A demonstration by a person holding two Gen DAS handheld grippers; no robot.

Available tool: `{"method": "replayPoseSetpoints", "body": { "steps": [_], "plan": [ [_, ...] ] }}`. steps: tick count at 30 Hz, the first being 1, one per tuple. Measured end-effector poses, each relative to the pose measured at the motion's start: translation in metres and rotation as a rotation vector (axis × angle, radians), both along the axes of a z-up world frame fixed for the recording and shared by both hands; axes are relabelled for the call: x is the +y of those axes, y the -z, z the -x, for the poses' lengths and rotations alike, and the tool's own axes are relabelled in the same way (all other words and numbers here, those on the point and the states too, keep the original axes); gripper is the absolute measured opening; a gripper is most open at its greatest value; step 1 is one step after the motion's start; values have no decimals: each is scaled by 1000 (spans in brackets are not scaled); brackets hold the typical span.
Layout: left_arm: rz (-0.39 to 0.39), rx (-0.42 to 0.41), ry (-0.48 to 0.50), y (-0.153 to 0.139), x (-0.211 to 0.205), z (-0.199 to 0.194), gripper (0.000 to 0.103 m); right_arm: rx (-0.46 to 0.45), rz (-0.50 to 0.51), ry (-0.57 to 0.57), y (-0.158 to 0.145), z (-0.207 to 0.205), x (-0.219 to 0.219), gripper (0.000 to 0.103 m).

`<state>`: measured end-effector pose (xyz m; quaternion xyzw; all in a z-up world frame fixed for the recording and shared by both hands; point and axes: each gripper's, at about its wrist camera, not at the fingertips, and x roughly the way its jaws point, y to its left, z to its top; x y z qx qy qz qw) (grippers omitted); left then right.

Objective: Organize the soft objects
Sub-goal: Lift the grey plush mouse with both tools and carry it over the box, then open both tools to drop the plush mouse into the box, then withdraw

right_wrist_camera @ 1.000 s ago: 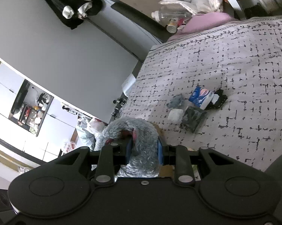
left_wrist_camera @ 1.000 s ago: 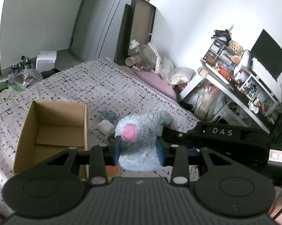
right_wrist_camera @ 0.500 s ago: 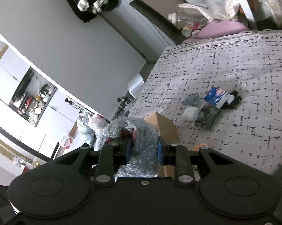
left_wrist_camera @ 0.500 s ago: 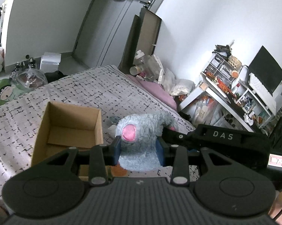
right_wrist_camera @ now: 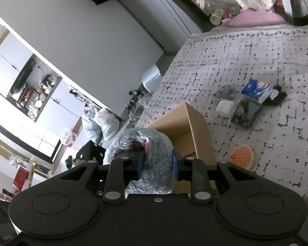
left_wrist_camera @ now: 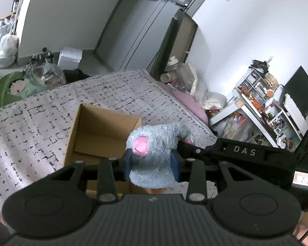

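While both tools grip the same grey plush toy (left_wrist_camera: 154,143), it hangs in the lower middle of each wrist view, above the near edge of an open cardboard box (left_wrist_camera: 100,131). In the left wrist view, the left tool (left_wrist_camera: 151,165) has its blue pads pressed against the toy's lower body from either side, with a round pink patch on the toy facing the camera. At the right of that frame, the right tool (left_wrist_camera: 184,143) reaches in as a black bar lettered DAS and meets the toy's far side. In the right wrist view, the right tool (right_wrist_camera: 157,166) pinches a fold of the grey fur (right_wrist_camera: 151,157) between its pads, and the box (right_wrist_camera: 186,127) shows just behind and to the right of the toy. The box rests on a bed (left_wrist_camera: 31,127) covered in a pale, black-flecked spread. At the right of the right wrist view, a small cluster of soft items (right_wrist_camera: 246,104) lies on the spread well apart from the box, and an orange slice-shaped toy (right_wrist_camera: 242,156) lies near the box's lower right corner. A cluttered shelf unit (left_wrist_camera: 266,106) fills the right of the left wrist view.
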<state>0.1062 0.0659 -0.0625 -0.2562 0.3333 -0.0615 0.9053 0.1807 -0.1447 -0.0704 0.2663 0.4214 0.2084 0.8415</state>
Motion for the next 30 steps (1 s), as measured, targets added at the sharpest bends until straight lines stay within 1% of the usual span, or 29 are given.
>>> {"method": "replayPoseSetpoints", "body": {
  "steps": [8,16,23,25,26,29,30],
  "plan": [
    [47,72,-17,28,25,-16,38,55,33,-15,22,-15,21,27],
    [78,147,-44,57,43,-28,39,112,72,-34,47,-25,42,27],
    [102,196,-49,73,50,-35,40,158,102,-34,61,-32,50,28],
    [102,208,-54,76,51,-36,41,163,118,-44,62,-32,53,32],
    [100,219,-56,78,52,-37,42,165,132,-47,63,-32,55,32],
    [59,240,-59,77,51,-38,46,174,134,-39,64,-31,53,32],
    [51,244,-64,76,51,-38,49,177,128,-35,64,-30,51,34]
  ]
}}
